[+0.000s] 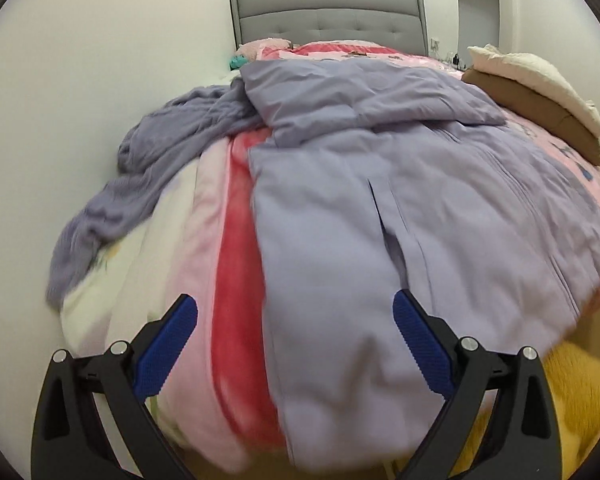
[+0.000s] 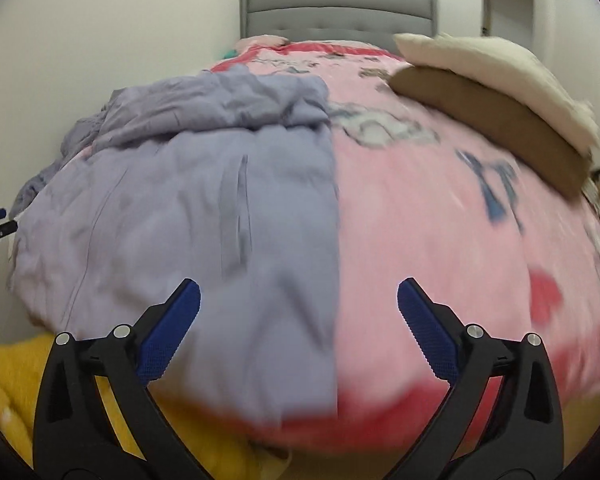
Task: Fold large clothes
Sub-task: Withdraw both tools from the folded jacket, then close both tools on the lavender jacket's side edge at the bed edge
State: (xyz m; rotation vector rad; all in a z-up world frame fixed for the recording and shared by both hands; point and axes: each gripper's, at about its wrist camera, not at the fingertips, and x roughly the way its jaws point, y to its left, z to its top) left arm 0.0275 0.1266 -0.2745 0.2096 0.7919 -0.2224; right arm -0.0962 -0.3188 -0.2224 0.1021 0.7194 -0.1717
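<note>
A large lavender padded garment lies spread on the pink bedspread, its top part folded back toward the headboard. In the left wrist view my left gripper stands open above the garment's near left edge, nothing between its blue pads. In the right wrist view the same garment fills the left half of the bed, its straight right edge running down the middle. My right gripper stands open over that edge near the foot of the bed, holding nothing. Both views are blurred.
A purple-grey knit cloth is bunched at the bed's left side by the wall. A brown and a cream folded item are stacked at the right. A grey headboard stands at the back. Yellow fabric lies below the bed's foot.
</note>
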